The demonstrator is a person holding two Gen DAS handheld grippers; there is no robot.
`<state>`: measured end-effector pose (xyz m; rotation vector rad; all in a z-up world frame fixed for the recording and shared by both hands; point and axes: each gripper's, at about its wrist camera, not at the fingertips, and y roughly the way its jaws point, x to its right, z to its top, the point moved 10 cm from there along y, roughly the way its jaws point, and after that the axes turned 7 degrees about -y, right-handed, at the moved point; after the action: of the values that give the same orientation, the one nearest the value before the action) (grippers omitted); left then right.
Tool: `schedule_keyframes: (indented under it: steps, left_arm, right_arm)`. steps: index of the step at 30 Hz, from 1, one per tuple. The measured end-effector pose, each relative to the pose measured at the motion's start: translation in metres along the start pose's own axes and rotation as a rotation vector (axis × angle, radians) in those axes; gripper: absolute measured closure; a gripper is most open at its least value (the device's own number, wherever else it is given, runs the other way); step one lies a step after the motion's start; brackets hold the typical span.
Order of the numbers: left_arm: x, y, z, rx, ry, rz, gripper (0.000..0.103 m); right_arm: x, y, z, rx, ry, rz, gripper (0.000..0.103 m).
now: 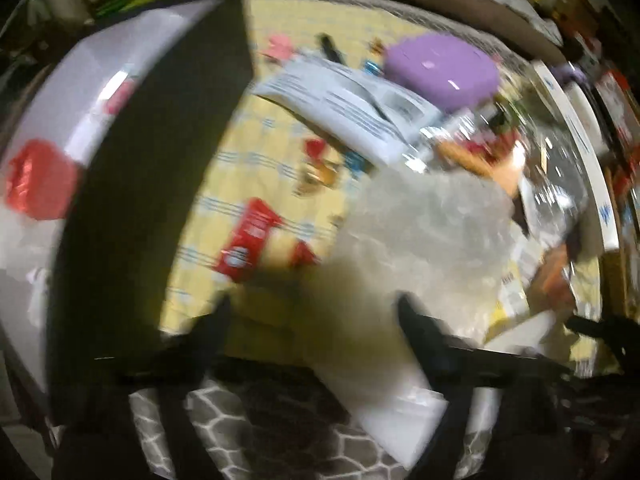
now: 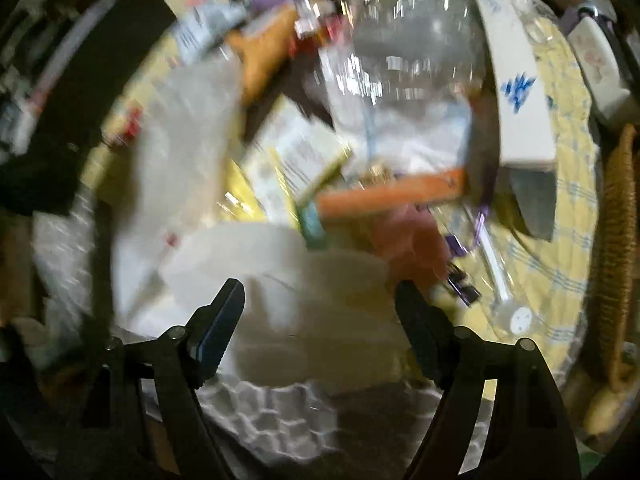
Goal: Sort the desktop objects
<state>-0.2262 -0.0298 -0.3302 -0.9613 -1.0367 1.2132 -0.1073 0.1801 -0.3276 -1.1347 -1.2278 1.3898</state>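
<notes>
Both views are motion-blurred. My left gripper [image 1: 316, 316] is open and empty above a yellow checked tablecloth [image 1: 240, 152]. A red packet [image 1: 248, 240], a crumpled clear plastic bag [image 1: 428, 224], a printed paper sheet [image 1: 352, 104] and a purple lidded box [image 1: 444, 66] lie ahead of it. My right gripper [image 2: 320, 300] is open and empty over a white rounded object [image 2: 280, 264]. Beyond it lie an orange pen-like stick [image 2: 392, 194], a pink object [image 2: 416, 240], purple binder clips [image 2: 460, 276] and a clear plastic container [image 2: 404, 64].
A dark upright panel [image 1: 160, 168] and a grey lid with a red item [image 1: 40, 180] stand at the left. A long white box with blue print [image 2: 516, 80] lies at the right, with a wicker basket [image 2: 616, 248] beyond. A grey patterned rug [image 1: 256, 432] shows below the table edge.
</notes>
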Motion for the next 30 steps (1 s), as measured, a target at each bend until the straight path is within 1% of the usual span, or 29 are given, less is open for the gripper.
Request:
schedule_keyframes:
  steps: [2,3,5,6,7,9,11,12,15,17,19,20,21,22,23,24,25,26,28,29,30]
  left_arm:
    - [0.02,0.002,-0.007,-0.011,0.066,-0.008,0.011]
    - [0.029,0.002,-0.009,-0.011,0.093,-0.008,0.009]
    - [0.039,0.001,-0.012,-0.009,0.112,0.002,0.007]
    - [0.044,0.004,-0.013,-0.011,0.11,0.006,0.008]
    - [0.047,0.006,-0.014,-0.014,0.109,0.007,0.008]
    - [0.054,0.011,-0.016,-0.016,0.112,0.015,0.007]
    - [0.059,0.016,-0.018,-0.023,0.13,0.03,0.007]
    - [0.061,0.019,-0.02,-0.023,0.144,0.049,0.007]
    - [0.068,0.026,-0.024,-0.008,0.165,0.103,0.007]
    - [0.072,0.028,-0.028,-0.008,0.188,0.123,0.007]
    - [0.075,0.036,-0.031,-0.008,0.22,0.162,0.007]
    - [0.076,0.04,-0.032,-0.008,0.229,0.172,0.007]
    - [0.078,0.041,-0.033,-0.004,0.233,0.163,0.014]
    - [0.08,0.04,-0.033,-0.005,0.231,0.129,0.023]
    - [0.084,0.038,-0.034,-0.021,0.217,0.07,0.053]
    - [0.081,0.034,-0.033,-0.03,0.191,0.05,0.09]
    - [0.075,0.029,-0.029,-0.018,0.181,0.072,0.103]
    - [0.071,0.022,-0.026,-0.003,0.174,0.071,0.102]
    - [0.064,0.005,-0.02,0.009,0.147,0.011,0.101]
    - [0.058,-0.005,-0.015,0.027,0.134,-0.004,0.101]
    - [0.052,-0.012,-0.011,0.046,0.124,0.001,0.101]
  right_arm:
    - [0.001,0.011,-0.005,-0.048,-0.003,-0.028,0.027]
    - [0.0,0.016,-0.007,-0.068,0.001,-0.028,0.023]
    - [0.001,0.026,-0.009,-0.098,0.0,-0.04,0.019]
    - [0.001,0.031,-0.01,-0.116,-0.003,-0.047,0.02]
    - [0.0,0.032,-0.011,-0.12,-0.008,-0.044,0.023]
    - [-0.004,0.028,-0.012,-0.099,-0.025,-0.017,0.043]
    - [-0.003,0.018,-0.011,-0.065,-0.015,0.014,0.053]
    - [-0.001,0.012,-0.01,-0.043,-0.003,0.022,0.057]
    - [0.006,-0.003,-0.01,0.001,0.023,0.025,0.058]
    - [0.009,-0.007,-0.012,0.006,0.032,0.019,0.058]
    - [0.012,-0.006,-0.017,-0.015,0.031,0.005,0.054]
    - [0.013,-0.004,-0.018,-0.025,0.031,-0.008,0.046]
    - [0.016,-0.002,-0.02,-0.044,0.032,-0.025,0.041]
    - [0.019,-0.002,-0.023,-0.059,0.033,-0.041,0.04]
    - [0.02,-0.003,-0.025,-0.062,0.034,-0.044,0.039]
    - [0.021,-0.006,-0.027,-0.059,0.037,-0.041,0.039]
    - [0.023,-0.01,-0.029,-0.052,0.041,-0.038,0.039]
    - [0.025,-0.015,-0.031,-0.039,0.047,-0.038,0.038]
    - [0.03,-0.027,-0.033,-0.01,0.062,-0.041,0.038]
    - [0.032,-0.033,-0.034,0.007,0.069,-0.042,0.037]
    - [0.036,-0.041,-0.035,0.027,0.078,-0.052,0.037]
